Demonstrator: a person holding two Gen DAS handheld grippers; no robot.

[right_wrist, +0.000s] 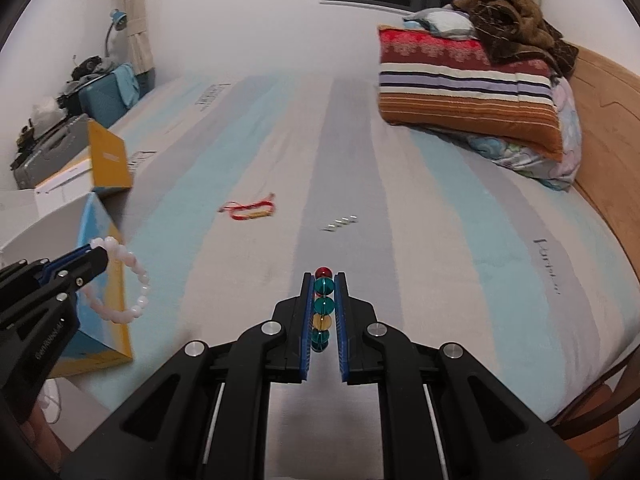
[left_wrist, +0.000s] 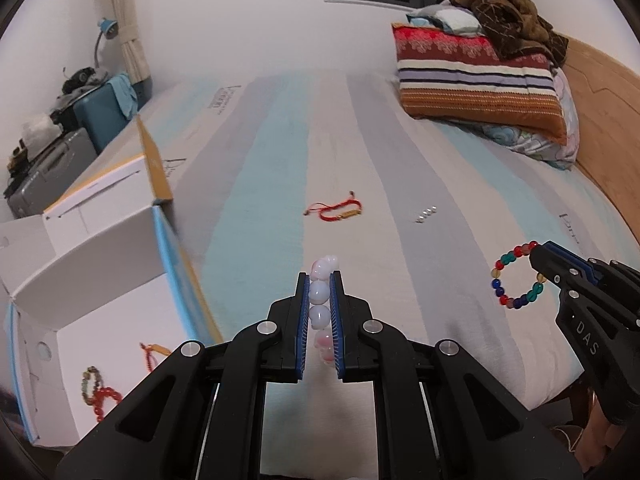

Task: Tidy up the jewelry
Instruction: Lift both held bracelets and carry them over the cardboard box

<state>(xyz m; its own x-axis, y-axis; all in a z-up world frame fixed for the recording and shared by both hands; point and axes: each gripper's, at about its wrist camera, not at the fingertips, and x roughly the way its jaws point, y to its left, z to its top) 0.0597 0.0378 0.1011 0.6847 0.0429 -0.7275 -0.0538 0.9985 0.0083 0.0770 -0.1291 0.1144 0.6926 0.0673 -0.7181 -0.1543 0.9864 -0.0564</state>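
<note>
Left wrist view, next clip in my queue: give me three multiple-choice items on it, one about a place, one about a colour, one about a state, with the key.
1. Where does the red cord bracelet lie?
A. in the white box
B. on the striped bedsheet
C. on the pillow

2. What colour are the beads held in the left claw?
A. pale pink and white
B. black
C. dark green

3. How does the right claw stand?
A. open and empty
B. shut on the multicoloured bead bracelet
C. shut on the red cord bracelet

Key:
1 B, since it rests on the striped bedsheet, apart from the white box at the left.
2 A, since the pale bead bracelet between the pads is milky pink and white.
3 B, since the multicoloured bead bracelet sits pinched between its pads.
</note>
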